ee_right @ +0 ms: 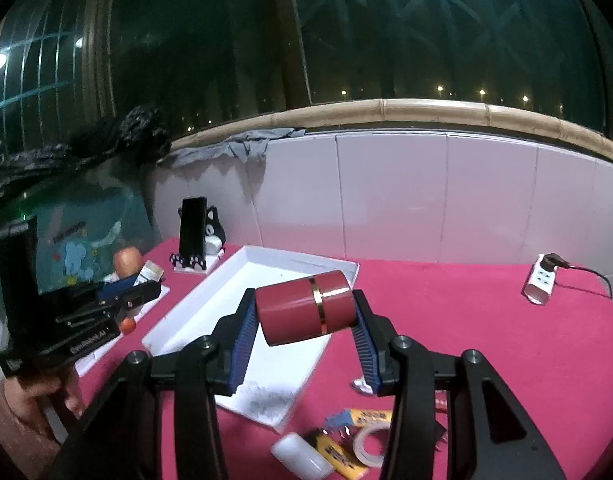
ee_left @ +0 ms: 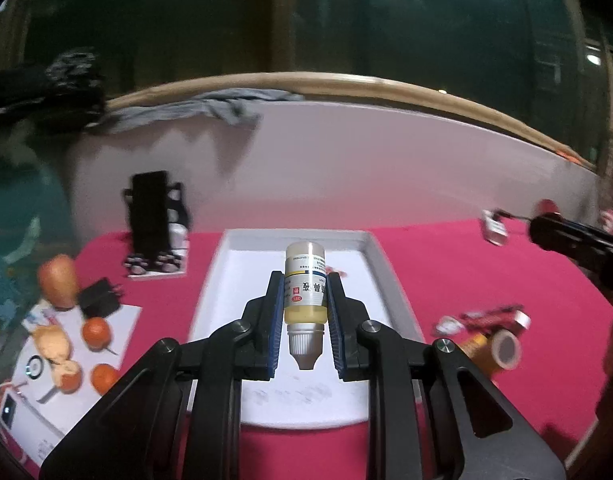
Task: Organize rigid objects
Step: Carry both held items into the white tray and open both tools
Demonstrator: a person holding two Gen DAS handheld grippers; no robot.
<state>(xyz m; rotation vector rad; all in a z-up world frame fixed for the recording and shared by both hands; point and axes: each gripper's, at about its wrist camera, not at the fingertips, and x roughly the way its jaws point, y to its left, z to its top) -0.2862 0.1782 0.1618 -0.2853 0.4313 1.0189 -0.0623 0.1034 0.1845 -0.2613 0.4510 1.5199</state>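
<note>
My left gripper (ee_left: 305, 294) is shut on a small medicine bottle (ee_left: 305, 286) with a yellowish body, a printed label and a silver nozzle cap that points back at the camera. It hangs above the white tray (ee_left: 380, 256) on the pink cloth. My right gripper (ee_right: 304, 312) is shut on a dark red cylinder (ee_right: 304, 312) with a gold band, held crosswise between the blue pads over the white tray (ee_right: 178, 322). The left gripper (ee_right: 118, 300) shows at the left of the right wrist view, with a hand under it. The right gripper's tip (ee_left: 546, 232) shows at the right edge of the left wrist view.
A phone on a cat-shaped stand (ee_right: 194, 236) stands behind the tray. Oranges (ee_left: 96, 332), an apple (ee_left: 58, 284) and a black charger (ee_left: 100, 300) lie left. A tape roll (ee_right: 366, 446), yellow packets (ee_right: 340, 454) and a white capsule (ee_right: 300, 456) lie near the front. A power strip (ee_right: 540, 282) sits far right by the tiled wall.
</note>
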